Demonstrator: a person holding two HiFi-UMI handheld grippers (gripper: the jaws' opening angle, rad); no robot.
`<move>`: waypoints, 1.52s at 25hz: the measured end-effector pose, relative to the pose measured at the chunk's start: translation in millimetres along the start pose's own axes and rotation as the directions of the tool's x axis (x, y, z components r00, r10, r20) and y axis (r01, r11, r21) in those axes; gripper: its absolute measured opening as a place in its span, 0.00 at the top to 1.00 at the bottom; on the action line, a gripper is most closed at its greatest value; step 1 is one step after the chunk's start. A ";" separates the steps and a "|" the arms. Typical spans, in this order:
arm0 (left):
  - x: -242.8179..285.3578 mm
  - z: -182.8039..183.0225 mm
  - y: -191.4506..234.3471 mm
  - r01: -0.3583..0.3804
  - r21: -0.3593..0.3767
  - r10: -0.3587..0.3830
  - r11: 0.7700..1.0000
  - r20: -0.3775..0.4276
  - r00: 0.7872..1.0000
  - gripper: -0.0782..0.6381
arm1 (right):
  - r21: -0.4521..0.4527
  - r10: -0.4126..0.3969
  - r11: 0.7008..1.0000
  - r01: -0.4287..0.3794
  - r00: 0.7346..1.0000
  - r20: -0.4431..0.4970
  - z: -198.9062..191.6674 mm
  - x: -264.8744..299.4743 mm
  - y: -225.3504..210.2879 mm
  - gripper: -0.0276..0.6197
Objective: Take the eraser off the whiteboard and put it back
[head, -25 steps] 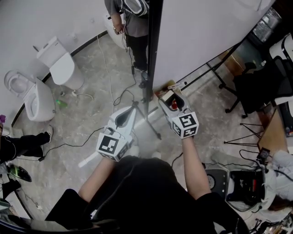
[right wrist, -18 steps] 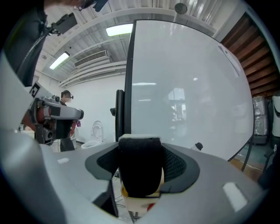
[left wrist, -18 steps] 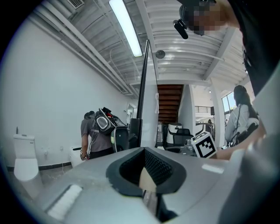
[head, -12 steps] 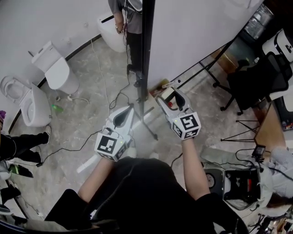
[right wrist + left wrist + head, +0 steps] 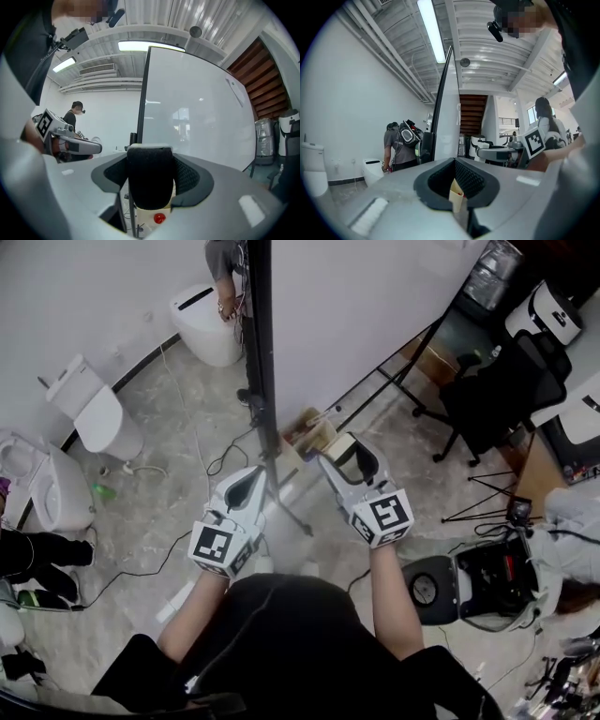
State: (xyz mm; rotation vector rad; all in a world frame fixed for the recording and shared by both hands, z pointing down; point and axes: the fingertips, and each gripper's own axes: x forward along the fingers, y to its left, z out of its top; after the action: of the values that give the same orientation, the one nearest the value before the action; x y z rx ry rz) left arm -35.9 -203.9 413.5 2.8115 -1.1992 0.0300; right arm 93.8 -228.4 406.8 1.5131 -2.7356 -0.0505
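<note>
At whiteboard (image 5: 197,108) left edge: right gripper (image 5: 345,454) clamped on eraser (image 5: 150,178), clear of the board. Board face lies ahead, slightly right. Left gripper (image 5: 248,479) jaws together, empty, by the frame. Right hand nearer.

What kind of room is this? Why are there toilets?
It is probably a workshop or testing room, not a bathroom. Several toilets stand out in the open rather than in stalls. There is also a big whiteboard on a stand and an office chair.
</note>
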 end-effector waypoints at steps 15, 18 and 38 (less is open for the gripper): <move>5.9 12.5 -18.6 0.072 0.011 -0.072 0.997 0.048 0.996 0.89 | 0.011 -0.120 0.993 0.119 0.992 0.046 31.2 -66.5 -3.2 0.54; 3.2 16.4 -23.1 0.079 0.017 -0.080 0.997 0.053 0.995 0.89 | 0.011 -0.129 0.992 0.128 0.990 0.053 36.4 -75.4 -0.1 0.54; -14.0 23.1 -28.0 0.101 0.018 -0.102 0.995 0.056 0.993 0.89 | 0.036 -0.154 0.988 0.152 0.986 0.063 46.7 -96.4 13.8 0.54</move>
State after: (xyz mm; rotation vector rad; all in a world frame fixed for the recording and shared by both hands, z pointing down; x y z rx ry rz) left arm -25.8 -176.5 387.8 2.9009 -1.0696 -0.0478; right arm 132.1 -138.5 360.9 1.7588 -2.6750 -0.0603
